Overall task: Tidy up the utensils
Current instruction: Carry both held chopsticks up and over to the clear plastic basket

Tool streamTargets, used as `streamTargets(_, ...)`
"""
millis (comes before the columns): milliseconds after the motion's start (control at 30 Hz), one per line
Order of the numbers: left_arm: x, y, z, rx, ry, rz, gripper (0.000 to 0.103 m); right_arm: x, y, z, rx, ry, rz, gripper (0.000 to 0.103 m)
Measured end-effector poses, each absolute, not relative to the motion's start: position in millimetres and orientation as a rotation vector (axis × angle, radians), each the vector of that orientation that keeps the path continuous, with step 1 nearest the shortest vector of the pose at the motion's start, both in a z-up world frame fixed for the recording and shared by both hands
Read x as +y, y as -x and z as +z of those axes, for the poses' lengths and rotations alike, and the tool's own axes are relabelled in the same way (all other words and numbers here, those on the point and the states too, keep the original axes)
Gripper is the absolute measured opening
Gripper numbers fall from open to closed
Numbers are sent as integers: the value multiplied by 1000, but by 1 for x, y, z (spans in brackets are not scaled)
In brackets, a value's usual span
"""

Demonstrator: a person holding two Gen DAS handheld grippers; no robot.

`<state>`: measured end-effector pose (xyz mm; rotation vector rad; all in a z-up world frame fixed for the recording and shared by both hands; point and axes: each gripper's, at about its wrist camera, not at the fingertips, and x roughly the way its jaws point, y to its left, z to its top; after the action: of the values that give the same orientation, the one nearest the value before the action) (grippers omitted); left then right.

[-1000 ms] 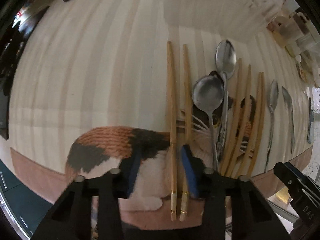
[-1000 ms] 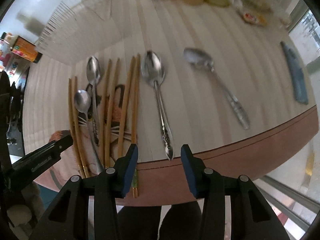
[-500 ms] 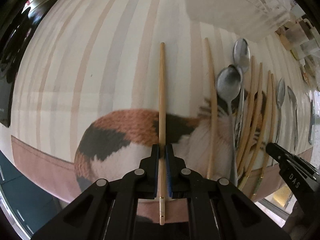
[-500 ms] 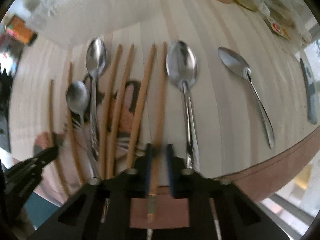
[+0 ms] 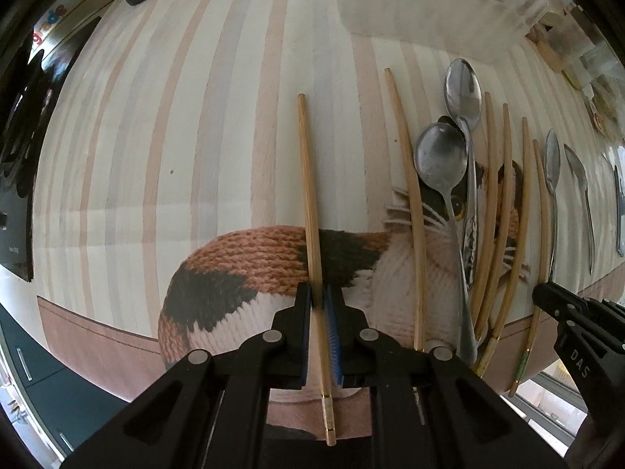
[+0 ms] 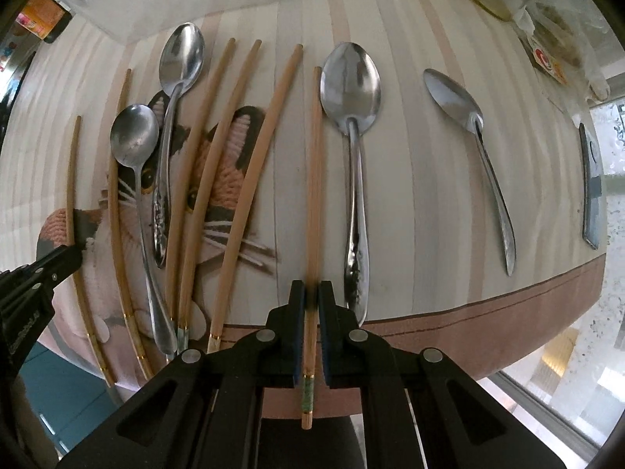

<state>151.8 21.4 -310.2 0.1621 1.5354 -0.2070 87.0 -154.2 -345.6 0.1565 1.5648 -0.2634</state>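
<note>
I see a plain wooden chopstick point(image 5: 310, 211) running up the centre of the left wrist frame, and a green-banded chopstick point(image 6: 312, 203) upright at centre of the right wrist frame. Left of it lie five more chopsticks point(image 6: 203, 179) fanned among two spoons point(image 6: 172, 90); right, a large spoon point(image 6: 353, 148) and smaller spoon point(image 6: 478, 156).

Right gripper point(image 6: 311, 300) clamped on chopstick point(image 6: 313, 179), jaws near its banded handle end. Large spoon point(image 6: 351, 125) lies just right of it; smaller spoon point(image 6: 474, 148) farther right. Loose chopsticks and two spoons lie left, over the cat-print mat point(image 6: 410, 195).
</note>
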Motion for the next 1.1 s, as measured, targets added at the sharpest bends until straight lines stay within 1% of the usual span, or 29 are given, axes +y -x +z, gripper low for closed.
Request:
streamTargets(133,22,-148,-309,1535,-162,-208,8,-154,-97,-353,1573,-162,-273,8)
streamTargets(167,22,-146,-309,1531,-165,-209,6,-153,-97,-353,1576,-162,-275,8)
streamTargets(200,21,-144,-311,1527,-167,-210,5,-153,-99,-355,1578,-160,-277,8)
streamTargets(433,25,-128,-301,1484,-202,-196,4,-150,-84,-348,1556,-178,-299,7)
streamTargets(700,39,-134,-258,1382,-203,-189,4,-139,-72,-316,1491,-231,-271,7)
streamTargets(867,42,-144,-227,1320,-181,-203,4,-134,-76,-286,1428,-257,-251,7)
streamTargets(1100,42,-164,-168,1233,-121,-232,4,-140,-86,-234,1314,-297,-240,7)
